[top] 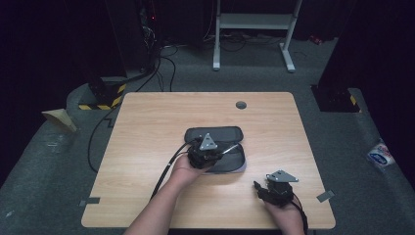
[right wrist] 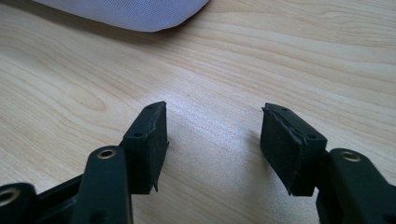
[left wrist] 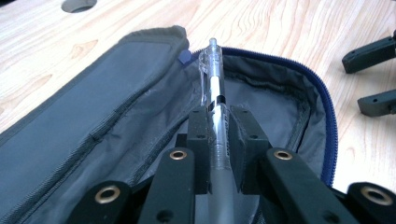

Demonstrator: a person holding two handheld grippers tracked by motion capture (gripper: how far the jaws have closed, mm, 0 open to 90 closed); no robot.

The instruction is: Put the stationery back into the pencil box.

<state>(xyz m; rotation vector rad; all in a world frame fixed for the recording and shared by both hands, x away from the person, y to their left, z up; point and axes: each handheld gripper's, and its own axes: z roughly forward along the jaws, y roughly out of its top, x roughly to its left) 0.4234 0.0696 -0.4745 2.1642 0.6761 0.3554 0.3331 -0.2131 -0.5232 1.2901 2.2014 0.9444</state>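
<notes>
At the middle of the wooden table [top: 147, 161] lies a grey pencil case [top: 226, 133], unzipped and folded open, with the left gripper [top: 204, 155] over it. The left gripper view brings out what the high view blurs: the jaws are pinched on a clear pen [left wrist: 215, 100], its clicker end pointing away over the case's grey lining and blue zipper [left wrist: 327, 116]. The right gripper [top: 264, 188] rests near the table's front right edge; its own view shows its jaws spread apart over bare wood, a corner of the case beyond.
</notes>
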